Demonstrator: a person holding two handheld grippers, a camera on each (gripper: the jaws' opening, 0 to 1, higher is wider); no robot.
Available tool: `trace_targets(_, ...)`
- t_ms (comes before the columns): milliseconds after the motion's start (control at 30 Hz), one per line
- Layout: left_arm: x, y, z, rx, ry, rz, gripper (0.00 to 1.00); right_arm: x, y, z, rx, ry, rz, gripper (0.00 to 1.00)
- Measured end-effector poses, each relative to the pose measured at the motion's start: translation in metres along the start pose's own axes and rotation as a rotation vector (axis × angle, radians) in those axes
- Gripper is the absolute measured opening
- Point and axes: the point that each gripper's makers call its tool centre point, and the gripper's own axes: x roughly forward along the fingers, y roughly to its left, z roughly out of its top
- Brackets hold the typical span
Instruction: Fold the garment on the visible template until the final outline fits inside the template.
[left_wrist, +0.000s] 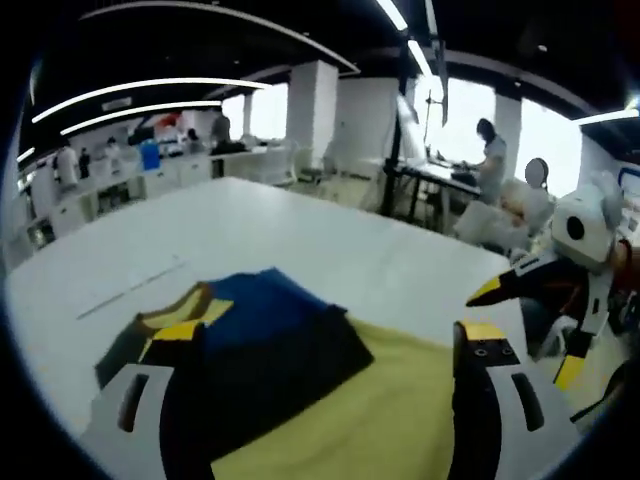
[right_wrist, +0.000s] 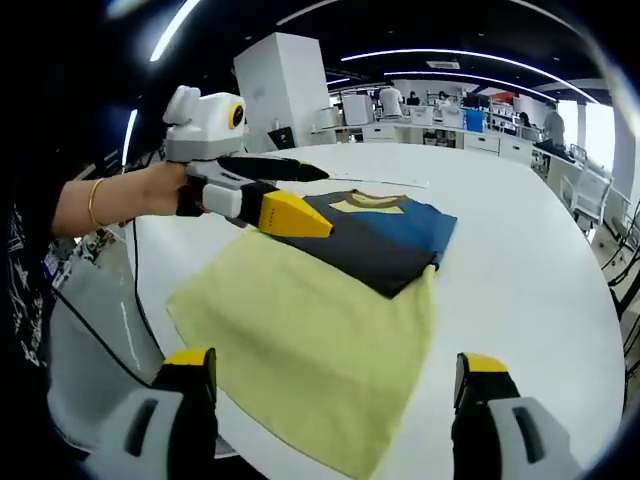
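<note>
Looking along the right tongs (right_wrist: 335, 385) in the right gripper view, jaws stand wide apart, nothing between them, hovering over the near edge of the yellow template (right_wrist: 310, 340). Template lies flat on the white worktop (right_wrist: 520, 260). Garment (right_wrist: 375, 235), dark navy and blue with yellow collar trim, sits folded on the template's far end, its far part running past the template edge onto the worktop. Left tongs (right_wrist: 300, 195) come in from the left, held by a hand (right_wrist: 160, 190) with a bracelet; its yellow-tipped jaws are parted, over the garment's near-left edge, contact unclear.

In the left gripper view, left tongs (left_wrist: 315, 365) jaws spread wide, empty, above garment (left_wrist: 270, 340) and template (left_wrist: 390, 410). Garment lies on the template's left part, collar end to the left, spilling onto the worktop (left_wrist: 300, 220). Right tongs (left_wrist: 510, 285) show at the right edge, yellow tip pointing left, off the cloth.

Far back: more white tables, pillars, windows, people standing.
</note>
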Motion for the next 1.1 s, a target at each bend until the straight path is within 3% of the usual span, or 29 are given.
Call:
trace_targets(333, -0.052, 0.010, -0.032, 0.020, 0.035, 0.070, 0.99, -0.003, 0.004, -0.003, 0.055, 0.000, 0.017, 0.99)
trace_targets(667, -0.104, 0.014, -0.072, 0.004, 0.094, 0.124, 0.96, -0.009, 0.005, -0.021, 0.056, 0.060, 0.006, 0.99)
trace_targets(833, -0.125, 0.018, -0.098, -0.066, 0.149, 0.158, 0.92, -0.010, 0.004, -0.032, 0.091, 0.086, -0.006, 0.97)
trace_targets(1033, -0.145, 0.017, -0.111, -0.100, 0.168, 0.184, 0.86, -0.012, 0.004, -0.043, 0.090, 0.110, -0.011, 0.96)
trace_targets(1100, -0.154, 0.023, -0.118, -0.150, 0.174, 0.218, 0.84, -0.011, 0.004, -0.046, 0.090, 0.113, -0.020, 0.95)
